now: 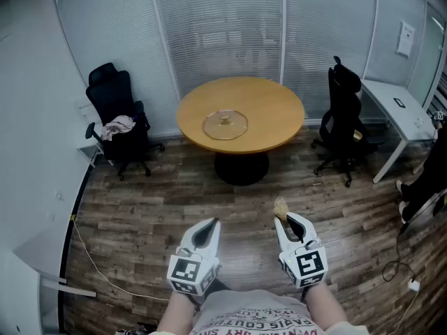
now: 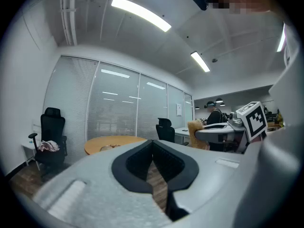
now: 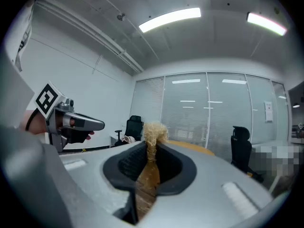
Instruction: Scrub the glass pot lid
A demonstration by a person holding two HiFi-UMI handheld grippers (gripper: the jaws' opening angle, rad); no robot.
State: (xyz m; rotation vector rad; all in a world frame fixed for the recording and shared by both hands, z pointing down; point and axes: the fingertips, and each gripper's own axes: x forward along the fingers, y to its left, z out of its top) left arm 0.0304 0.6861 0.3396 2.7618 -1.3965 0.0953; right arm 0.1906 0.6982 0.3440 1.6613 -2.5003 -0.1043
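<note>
The glass pot lid (image 1: 225,124) lies flat on the round wooden table (image 1: 272,107) far ahead; in the left gripper view the glass pot lid (image 2: 108,147) shows small on the table. Both grippers are held low near my body, well short of the table. My right gripper (image 1: 285,218) is shut on a tan scrub brush (image 1: 281,206), whose bristly tuft sticks out past the jaws; the scrub brush (image 3: 152,141) rises between the pads. My left gripper (image 1: 209,227) is shut with nothing between its jaws.
A black office chair (image 1: 117,121) with cloth on its seat stands left of the table, another black chair (image 1: 343,121) to its right. A white desk (image 1: 399,110) is at far right. Wood floor lies between me and the table; a cable (image 1: 98,267) runs along it.
</note>
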